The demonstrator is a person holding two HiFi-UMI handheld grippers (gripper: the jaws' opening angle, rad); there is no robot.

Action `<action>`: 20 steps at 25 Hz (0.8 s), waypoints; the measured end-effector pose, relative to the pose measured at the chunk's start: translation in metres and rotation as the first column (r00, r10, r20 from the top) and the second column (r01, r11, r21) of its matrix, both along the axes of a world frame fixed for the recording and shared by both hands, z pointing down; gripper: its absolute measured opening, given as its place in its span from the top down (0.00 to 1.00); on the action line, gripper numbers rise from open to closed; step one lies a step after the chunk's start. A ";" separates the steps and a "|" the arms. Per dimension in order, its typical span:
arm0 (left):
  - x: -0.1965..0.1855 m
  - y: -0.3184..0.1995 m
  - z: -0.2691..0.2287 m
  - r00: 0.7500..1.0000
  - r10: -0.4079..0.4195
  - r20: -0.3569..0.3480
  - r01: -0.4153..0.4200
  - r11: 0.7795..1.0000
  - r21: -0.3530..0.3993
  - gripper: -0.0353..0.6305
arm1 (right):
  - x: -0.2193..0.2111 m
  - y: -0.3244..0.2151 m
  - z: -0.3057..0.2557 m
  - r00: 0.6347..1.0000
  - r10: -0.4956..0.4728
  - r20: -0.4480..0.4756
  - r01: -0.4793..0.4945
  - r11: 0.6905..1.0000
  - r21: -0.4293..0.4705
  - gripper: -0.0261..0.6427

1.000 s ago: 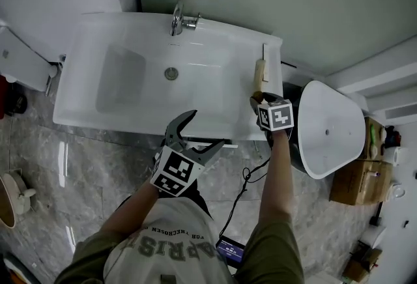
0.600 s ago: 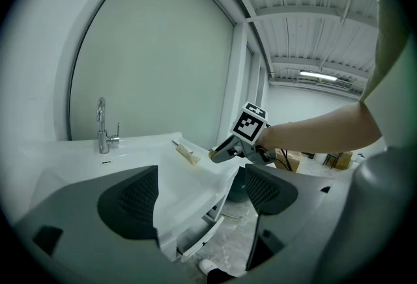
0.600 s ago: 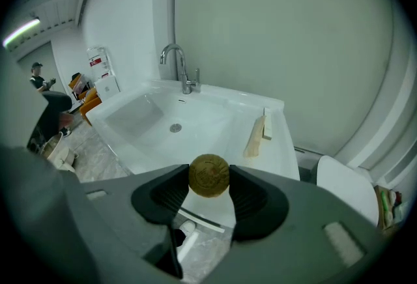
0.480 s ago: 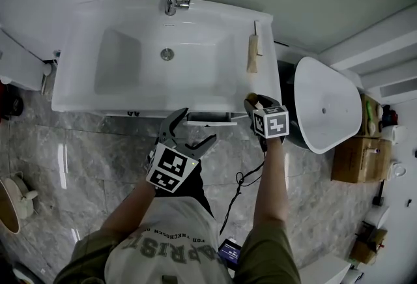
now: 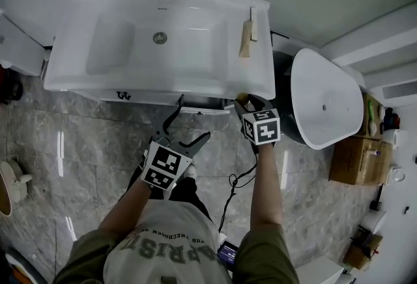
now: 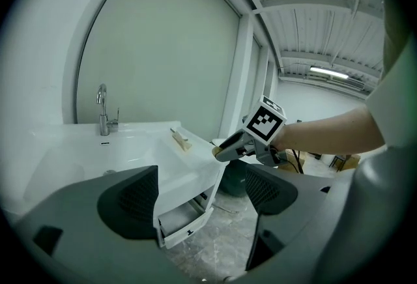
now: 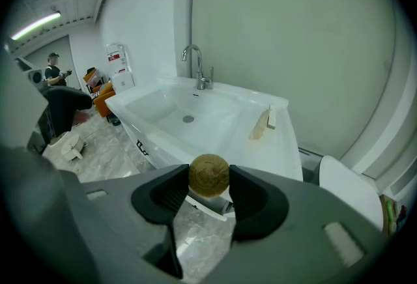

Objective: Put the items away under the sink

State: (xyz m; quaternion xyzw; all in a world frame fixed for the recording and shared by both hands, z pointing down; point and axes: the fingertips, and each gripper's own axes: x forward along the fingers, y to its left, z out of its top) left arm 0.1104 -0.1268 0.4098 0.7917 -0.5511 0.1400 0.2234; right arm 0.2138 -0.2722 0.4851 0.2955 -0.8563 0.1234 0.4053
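The right gripper (image 7: 209,186) has its fingers (image 7: 163,195) closed partway on a brown wooden ball (image 7: 209,175). It pinches the ball at its sides, just off the near right corner of the sink (image 5: 71,83) and beside the open drawer (image 5: 205,109) below it. The left gripper (image 6: 202,195) hangs near and to the left, spread wide and empty. The ball is round and gripped on two small patches. It could slip out and roll off across the floor (image 5: 98,146) if it knocks the sink edge or drawer front going in. A wooden item (image 5: 245,40) lies on the sink's right rim.
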 end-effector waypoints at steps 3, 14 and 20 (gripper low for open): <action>0.021 0.008 0.004 0.999 -0.040 0.010 0.041 0.999 -0.006 0.35 | 0.014 0.012 0.004 0.999 -0.036 0.020 0.036 0.999 0.003 0.67; 0.096 0.043 0.020 0.982 -0.188 0.022 0.189 0.982 -0.027 0.35 | 0.061 0.049 0.015 0.985 -0.123 0.118 0.121 0.992 0.028 0.67; 0.114 0.055 0.025 0.968 -0.250 0.027 0.250 0.968 -0.023 0.35 | 0.076 0.062 0.035 0.981 -0.120 0.151 0.117 0.993 0.029 0.67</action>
